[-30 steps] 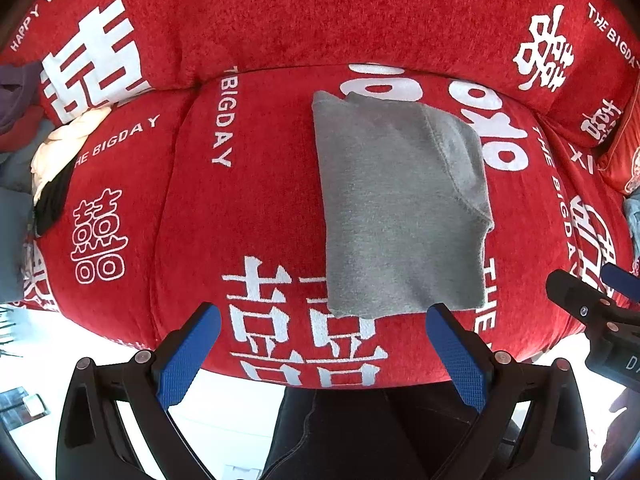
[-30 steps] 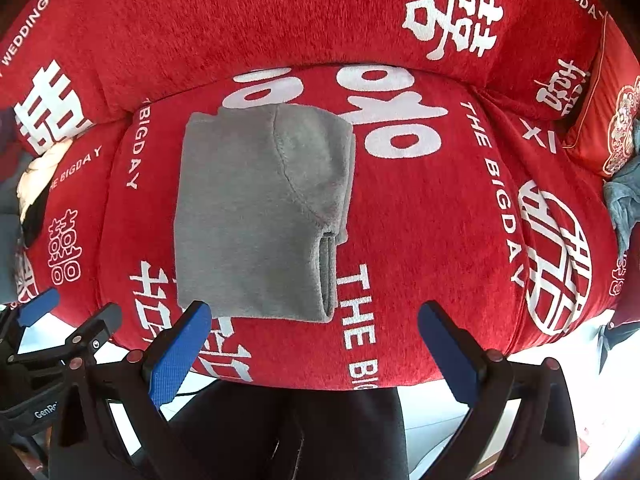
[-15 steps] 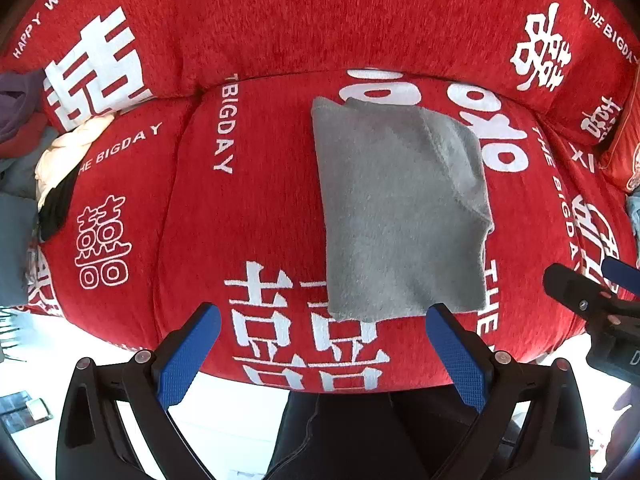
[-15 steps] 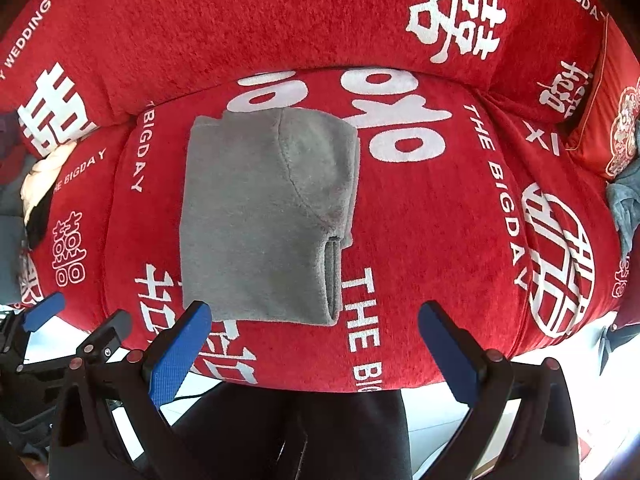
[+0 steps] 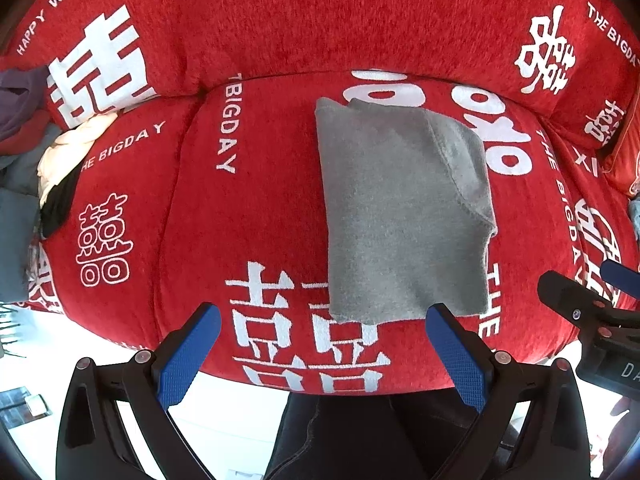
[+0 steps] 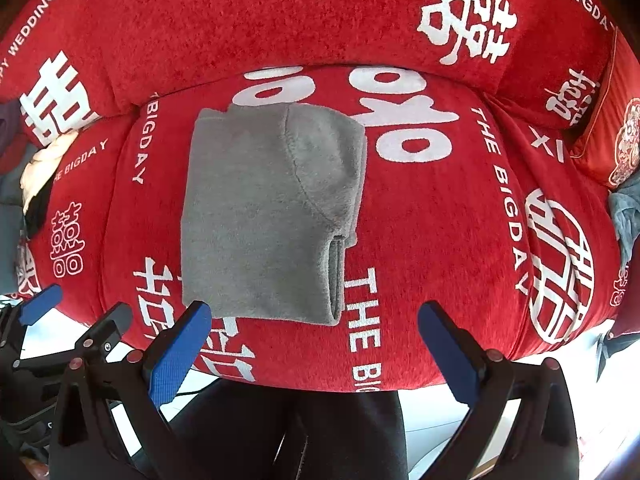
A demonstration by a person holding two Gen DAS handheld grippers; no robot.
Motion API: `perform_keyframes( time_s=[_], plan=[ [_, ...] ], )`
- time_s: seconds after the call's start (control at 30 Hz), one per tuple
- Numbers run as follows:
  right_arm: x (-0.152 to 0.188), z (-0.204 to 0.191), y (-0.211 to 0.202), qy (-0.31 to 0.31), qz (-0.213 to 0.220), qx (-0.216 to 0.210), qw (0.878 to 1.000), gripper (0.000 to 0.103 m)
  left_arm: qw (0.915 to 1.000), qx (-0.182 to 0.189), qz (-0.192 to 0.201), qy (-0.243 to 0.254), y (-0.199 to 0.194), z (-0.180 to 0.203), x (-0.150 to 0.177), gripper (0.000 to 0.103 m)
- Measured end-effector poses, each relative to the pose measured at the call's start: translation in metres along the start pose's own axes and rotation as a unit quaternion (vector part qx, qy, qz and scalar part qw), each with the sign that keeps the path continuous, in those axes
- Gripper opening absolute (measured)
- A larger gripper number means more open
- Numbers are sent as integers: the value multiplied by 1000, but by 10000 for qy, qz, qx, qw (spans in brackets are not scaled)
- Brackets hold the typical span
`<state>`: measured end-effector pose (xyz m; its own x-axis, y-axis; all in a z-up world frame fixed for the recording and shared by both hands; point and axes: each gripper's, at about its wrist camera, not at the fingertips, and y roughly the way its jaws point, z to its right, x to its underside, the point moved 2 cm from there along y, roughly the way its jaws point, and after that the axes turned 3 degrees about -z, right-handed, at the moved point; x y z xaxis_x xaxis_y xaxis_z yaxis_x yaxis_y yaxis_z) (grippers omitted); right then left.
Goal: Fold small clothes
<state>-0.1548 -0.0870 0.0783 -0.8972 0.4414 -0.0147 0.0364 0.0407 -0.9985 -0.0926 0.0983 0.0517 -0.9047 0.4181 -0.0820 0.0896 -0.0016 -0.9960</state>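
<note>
Nearest the cameras, the left gripper [image 5: 320, 344] hangs with its blue-padded fingers [image 5: 186, 356] spread wide, holding nothing; the right gripper [image 6: 314, 340] is likewise wide apart and empty, off the seat's front edge. Just beyond them, the folded grey garment [image 5: 404, 216] lies flat on the red sofa cover [image 5: 248, 216], its near hem close to the front edge. Farther left, a pile of clothes [image 5: 52, 168] sits on the seat. Behind rises the red backrest [image 5: 320, 20]
</note>
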Motion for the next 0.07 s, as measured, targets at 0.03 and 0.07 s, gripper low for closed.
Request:
perform_keyframes(
  time_s=[0.03, 0.07],
  plan=[
    [1, 0, 0, 4, 0, -1, 10000, 103, 10000, 5, 4, 11, 0, 0, 0, 103],
    [0, -1, 0, 0, 1, -1, 10000, 103, 10000, 5, 8, 11, 0, 0, 0, 103]
  ],
)
